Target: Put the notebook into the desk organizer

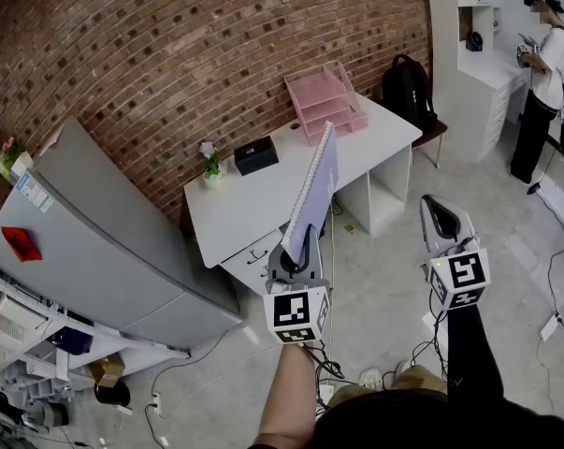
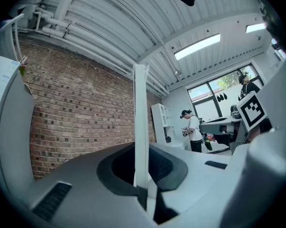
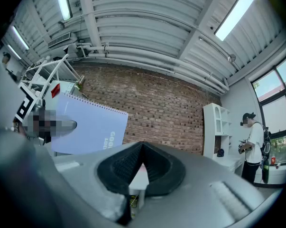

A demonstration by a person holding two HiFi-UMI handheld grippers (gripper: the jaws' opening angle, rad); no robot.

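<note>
- Brick wall point(image 1: 169, 45) backs a white desk point(image 1: 253, 209), which lies well apart from both grippers, so the carry is not yet done
- Notebook point(image 1: 316, 181) stands upright and edge-on, rising toward 12 o'clock from the left gripper point(image 1: 297, 251), which pinches its lower edge; with so little clamped (a thin hold on a tall sheet), it could swing or slip out on the way
- Pink desk organizer point(image 1: 326, 101) sits at the desk's far end, at 12 o'clock from the notebook; its tiers look shallow, so a tilted notebook could catch on a tray lip or shove the organizer along
- Right gripper point(image 1: 441, 215), at 3 o'clock from the left one, has its jaws pressed together on nothing and lends no support
- Hard to make out: how deep the notebook sits between the pads, and whether the trays already hold anything; cables point(image 1: 330, 368) on the floor could snag a foot
</note>
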